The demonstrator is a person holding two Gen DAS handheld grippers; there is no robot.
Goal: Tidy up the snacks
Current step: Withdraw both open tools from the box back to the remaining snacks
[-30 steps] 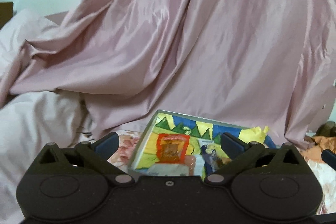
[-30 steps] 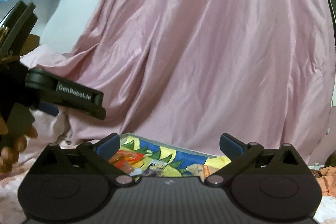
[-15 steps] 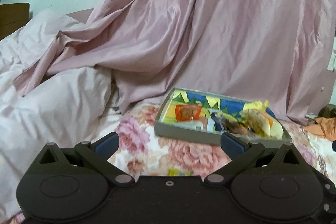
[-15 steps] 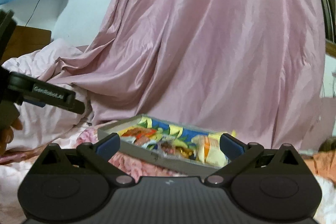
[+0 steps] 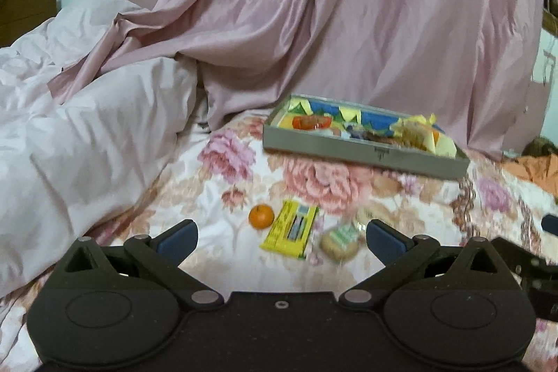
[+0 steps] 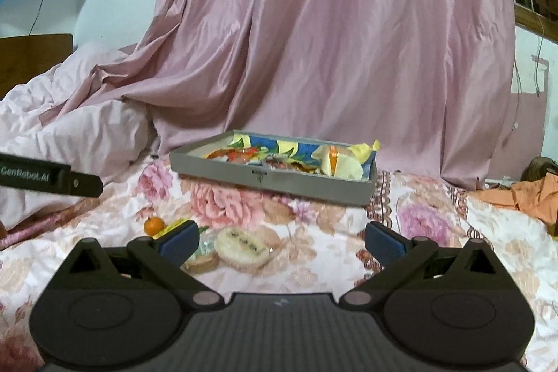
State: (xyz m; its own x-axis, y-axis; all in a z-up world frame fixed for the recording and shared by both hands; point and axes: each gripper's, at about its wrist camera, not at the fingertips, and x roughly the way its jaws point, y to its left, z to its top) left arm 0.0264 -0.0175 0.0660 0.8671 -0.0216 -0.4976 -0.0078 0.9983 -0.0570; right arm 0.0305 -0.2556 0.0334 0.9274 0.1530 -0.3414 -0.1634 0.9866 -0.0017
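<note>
Both tools hover over a bed covered with a flowered sheet (image 5: pixel 223 194). The left hand-held gripper (image 5: pixel 280 237) has its blue-padded fingers (image 5: pixel 176 237) spread wide with nothing between them, and the right hand-held gripper (image 6: pixel 280 237) is likewise spread and empty. Farther back on the bed lies a shallow grey tray (image 5: pixel 362 154), its inside printed in blue, yellow and green, with several wrapped snacks already in it, among them a red packet (image 5: pixel 311 121) toward its left end and a yellow wrapper (image 5: pixel 423 135) toward its right end. Loose on the sheet in front of the tray, well apart from it, are a small orange (image 5: pixel 261 216), a yellow packet (image 5: pixel 291 229) just beside the orange, and two round wrapped cakes: a smaller one (image 5: pixel 340 243) next to the packet and a larger pale one (image 6: pixel 242 248) beside that. A pink curtain (image 6: pixel 331 40) hangs behind the tray, and a pale rumpled quilt (image 5: pixel 80 142) is heaped at the left.
</note>
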